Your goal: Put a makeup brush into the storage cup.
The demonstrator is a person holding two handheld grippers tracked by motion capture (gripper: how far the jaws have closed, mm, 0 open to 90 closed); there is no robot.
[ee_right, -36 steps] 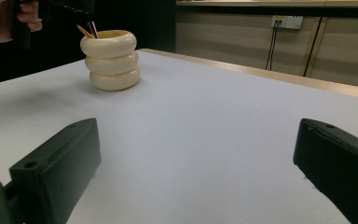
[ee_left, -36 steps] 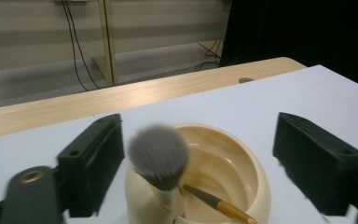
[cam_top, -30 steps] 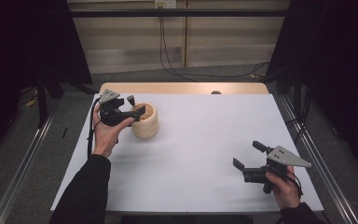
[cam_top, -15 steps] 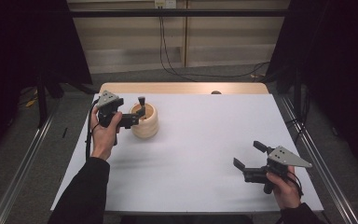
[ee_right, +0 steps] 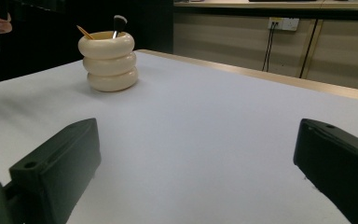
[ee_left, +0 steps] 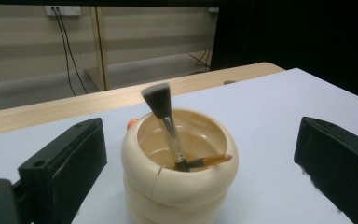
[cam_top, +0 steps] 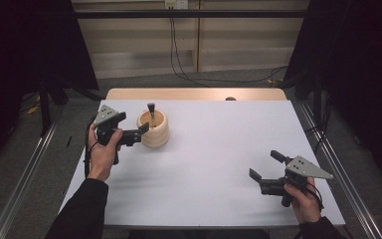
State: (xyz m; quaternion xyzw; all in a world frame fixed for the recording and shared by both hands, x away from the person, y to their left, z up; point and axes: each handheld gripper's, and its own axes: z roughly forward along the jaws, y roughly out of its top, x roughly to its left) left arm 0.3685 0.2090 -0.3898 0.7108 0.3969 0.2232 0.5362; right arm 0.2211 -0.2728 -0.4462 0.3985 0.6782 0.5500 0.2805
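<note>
Jaws of the left gripper [ee_left: 200, 154] stand wide, the pot [ee_left: 179, 179] between them holding a brush [ee_left: 165, 123] upright, handy for grasping. Right gripper [cam_top: 264, 173], jaws wide, idles well apart over the tabletop [cam_top: 219, 149].

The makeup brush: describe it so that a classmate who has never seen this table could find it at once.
On the white table, look toward the far left for the cream ribbed holder, shaped like three stacked rings, just ahead of the left gripper. The makeup brush stands tilted inside it, bristles up. Unlike the orange-tipped stick lying low beside it, it has a dark bristle head on a silver ferrule.
</note>
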